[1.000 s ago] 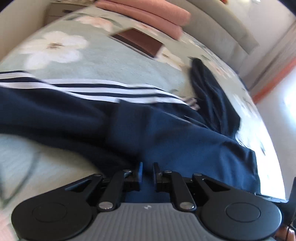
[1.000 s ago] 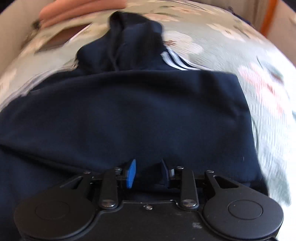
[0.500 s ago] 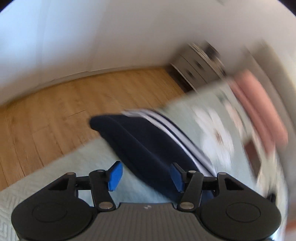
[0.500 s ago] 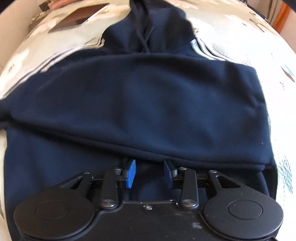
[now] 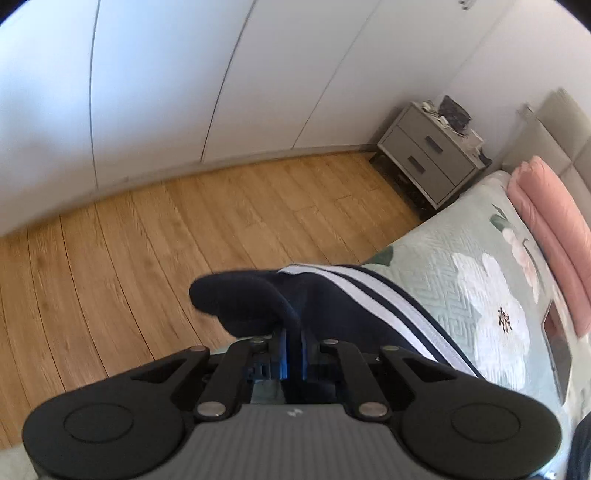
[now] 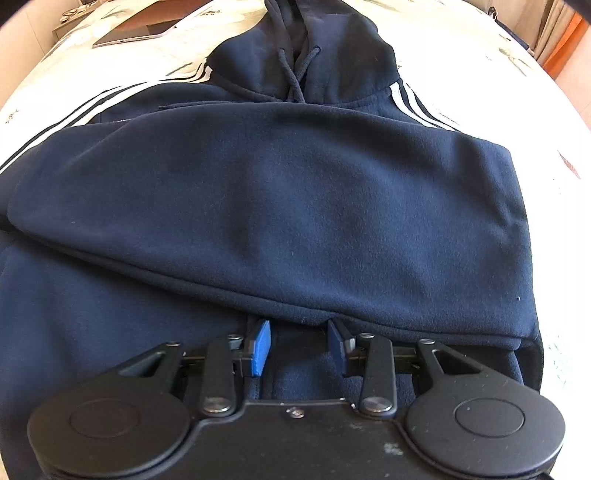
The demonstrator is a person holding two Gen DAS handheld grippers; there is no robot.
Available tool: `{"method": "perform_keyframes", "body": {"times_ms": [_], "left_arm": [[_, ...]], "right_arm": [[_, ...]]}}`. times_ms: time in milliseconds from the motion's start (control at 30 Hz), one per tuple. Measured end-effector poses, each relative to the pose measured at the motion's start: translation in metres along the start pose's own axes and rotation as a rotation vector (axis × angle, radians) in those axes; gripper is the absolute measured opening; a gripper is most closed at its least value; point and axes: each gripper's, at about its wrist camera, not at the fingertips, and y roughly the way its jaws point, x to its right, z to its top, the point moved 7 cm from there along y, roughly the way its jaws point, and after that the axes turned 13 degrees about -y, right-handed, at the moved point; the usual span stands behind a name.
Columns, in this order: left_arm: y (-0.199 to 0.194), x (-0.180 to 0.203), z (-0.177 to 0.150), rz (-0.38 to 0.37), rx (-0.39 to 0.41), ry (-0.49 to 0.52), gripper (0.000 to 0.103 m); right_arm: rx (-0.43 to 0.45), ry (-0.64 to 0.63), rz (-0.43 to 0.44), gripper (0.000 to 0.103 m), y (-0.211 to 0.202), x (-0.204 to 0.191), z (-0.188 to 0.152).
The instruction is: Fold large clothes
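So the left gripper (image 5: 291, 350) is clenched on the sleeve (image 5: 332, 306) of the navy hoodie (image 6: 280, 206), blue pads squeezed tight on a fold of the fabric at bottom center of the left wrist view. The cuff (image 5: 236, 299) flops over just above the fingers, and the sleeve with its 3 white stripes runs off to the lower right across the floral bedspread (image 5: 461, 266).

Right gripper (image 6: 300, 343) is released, pads apart with nothing between them, sitting right at the hoodie's folded-up hem at bottom center of its view. The hoodie lies flat on the bed, bottom half folded up over the chest, hood (image 6: 314, 48) and drawstrings at top center.

Further out: wood floor (image 5: 147, 240), a grey nightstand (image 5: 428, 155) upper right, pink pillows (image 5: 554, 229) on the right edge, and a flat tablet-looking thing (image 6: 136, 31), upper left.
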Motion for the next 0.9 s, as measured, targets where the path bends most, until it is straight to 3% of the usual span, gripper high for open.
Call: {"method": "perform_keyframes", "body": {"times_ms": [133, 267, 333, 400, 467, 533, 600, 667, 733, 833, 900], "left_arm": [[-0.051, 0.046, -0.006, -0.062, 0.173, 0.214, 0.007], [-0.137, 0.125, -0.047, -0.258, 0.323, 0.479, 0.004], [-0.181, 0.164, -0.086, -0.384, 0.365, 0.616, 0.004], [-0.219, 0.202, -0.142, -0.539, 0.348, 0.770, 0.004], [-0.245, 0.229, -0.204, -0.681, 0.275, 0.903, 0.005], [-0.257, 0.247, -0.282, -0.826, 0.108, 1.031, 0.007], [-0.252, 0.249, -0.355, -0.898, -0.093, 1.162, 0.012], [-0.233, 0.235, -0.423, -0.863, -0.246, 1.289, 0.017], [-0.208, 0.214, -0.461, -0.737, -0.309, 1.362, 0.018], [-0.195, 0.190, -0.461, -0.633, -0.378, 1.293, 0.017], [-0.190, 0.180, -0.440, -0.590, -0.413, 1.197, 0.022]], "right_arm": [[0.017, -0.004, 0.010, 0.045, -0.002, 0.002, -0.002], [0.037, 0.017, 0.033, 0.045, -0.005, 0.006, -0.004], [0.047, 0.028, 0.046, 0.045, -0.007, 0.007, -0.005], [0.061, 0.041, 0.065, 0.045, -0.010, 0.010, -0.007], [0.084, 0.055, 0.077, 0.045, -0.014, 0.019, -0.009], [0.098, 0.079, 0.059, 0.045, -0.019, 0.033, -0.014], [0.105, 0.117, 0.048, 0.045, -0.026, 0.053, -0.021], [0.114, 0.134, 0.027, 0.046, -0.033, 0.072, -0.028], [0.129, 0.133, 0.034, 0.046, -0.039, 0.085, -0.032], [0.203, 0.116, 0.102, 0.049, -0.050, 0.093, -0.023], [0.260, 0.106, 0.141, 0.064, -0.053, 0.092, -0.009]]}}
